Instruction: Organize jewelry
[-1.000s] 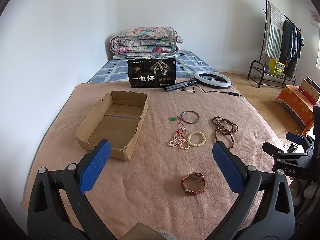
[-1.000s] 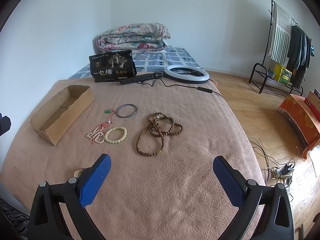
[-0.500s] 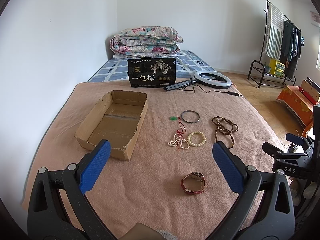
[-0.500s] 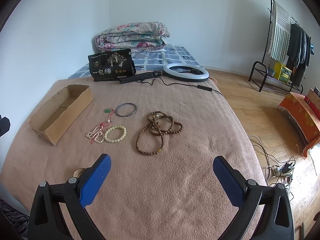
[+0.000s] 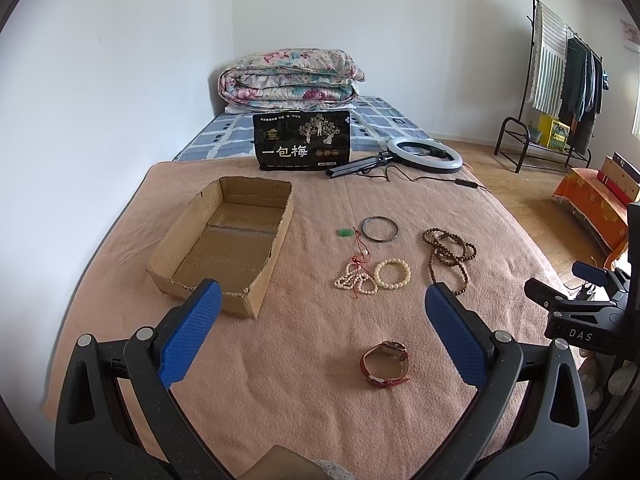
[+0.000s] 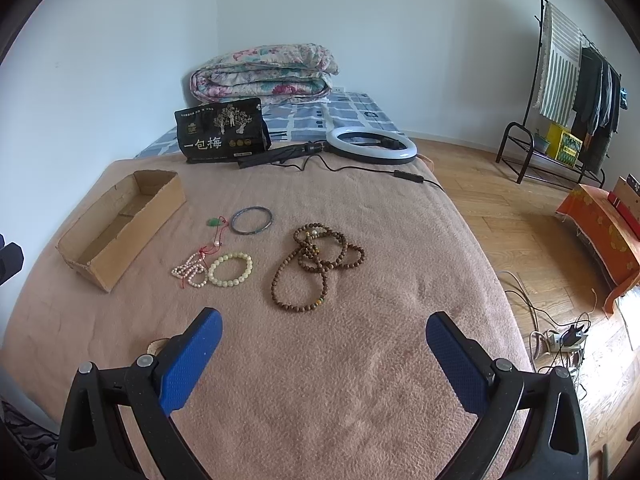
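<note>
Cardboard box (image 5: 224, 248) sits at the left of a pink blanket (image 5: 312, 380), bracelets (image 5: 393, 274), wooden beads (image 6: 316, 264) and a watch (image 5: 386, 364) lying apart to its right. The left gripper (image 5: 322, 334) and right gripper (image 6: 322, 346) both hang above the blanket, jaws spread wide, holding nothing.

Left gripper (image 5: 322, 322): jaws spread wide, nothing held between the blue pads (image 5: 188, 336); black finger frames entering at 7 and 5 o'clock, tips aimed toward 12 o'clock. Right gripper (image 6: 323, 350): same wide spread, blue pads (image 6: 456, 362) bare, frames at 7 and 5 o'clock, tips toward 12 o'clock. Both poised above the bed, touching nothing.
</note>
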